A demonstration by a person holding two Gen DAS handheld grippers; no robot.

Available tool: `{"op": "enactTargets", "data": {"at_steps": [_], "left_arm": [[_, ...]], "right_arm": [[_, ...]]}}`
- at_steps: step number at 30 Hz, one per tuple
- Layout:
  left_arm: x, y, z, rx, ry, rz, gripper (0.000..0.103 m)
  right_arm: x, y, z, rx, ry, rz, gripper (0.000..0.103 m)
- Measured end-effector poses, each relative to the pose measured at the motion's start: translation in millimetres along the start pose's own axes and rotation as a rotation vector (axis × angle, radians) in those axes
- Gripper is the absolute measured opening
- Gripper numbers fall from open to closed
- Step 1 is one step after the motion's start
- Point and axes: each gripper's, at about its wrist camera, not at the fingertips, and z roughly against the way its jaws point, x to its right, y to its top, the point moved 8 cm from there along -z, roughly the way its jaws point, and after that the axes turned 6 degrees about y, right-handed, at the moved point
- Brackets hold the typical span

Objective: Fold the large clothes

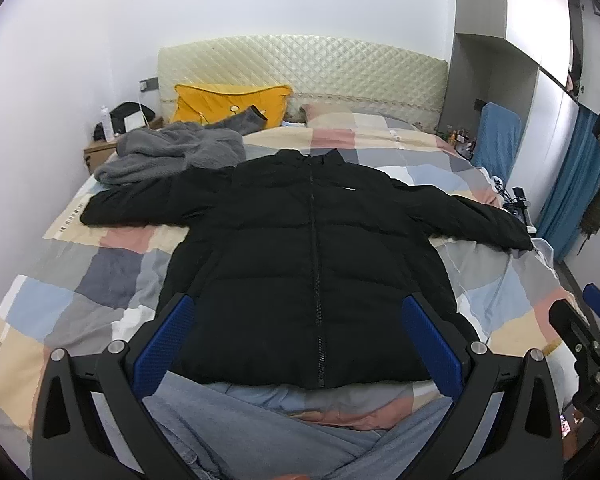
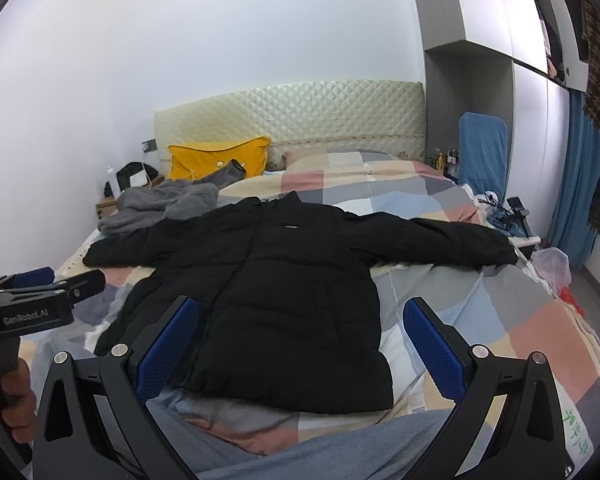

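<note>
A black puffer jacket (image 1: 300, 256) lies flat, front up and zipped, on the patchwork bed cover (image 1: 80, 276), both sleeves spread sideways. It also shows in the right wrist view (image 2: 284, 292). My left gripper (image 1: 300, 312) is open and empty, held above the jacket's hem. My right gripper (image 2: 300, 320) is open and empty, over the jacket's lower right side. The right gripper shows at the left wrist view's right edge (image 1: 596, 320); the left gripper shows at the right wrist view's left edge (image 2: 40, 292).
A grey fleece garment (image 1: 168, 152) is heaped at the bed's far left by a yellow pillow (image 1: 232, 104). A nightstand (image 1: 100, 152) stands left of the bed. A blue chair (image 2: 482, 152) and a plastic bag (image 2: 554, 264) are on the right. Grey-blue trousers (image 1: 260, 432) are nearest.
</note>
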Motion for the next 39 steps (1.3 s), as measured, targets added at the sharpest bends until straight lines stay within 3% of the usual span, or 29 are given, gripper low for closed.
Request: {"op": "enactTargets", "data": {"at_steps": [21, 39], "left_arm": [[-8, -7, 41, 0.051, 0.038, 0.035, 0.103], [-39, -14, 37, 0.037, 0.048, 0.076, 0.103]], "right_arm": [[4, -1, 17, 0.036, 0.045, -0.01, 0.103], [-19, -3, 8, 0.0, 0.064, 0.018, 0.103]]}}
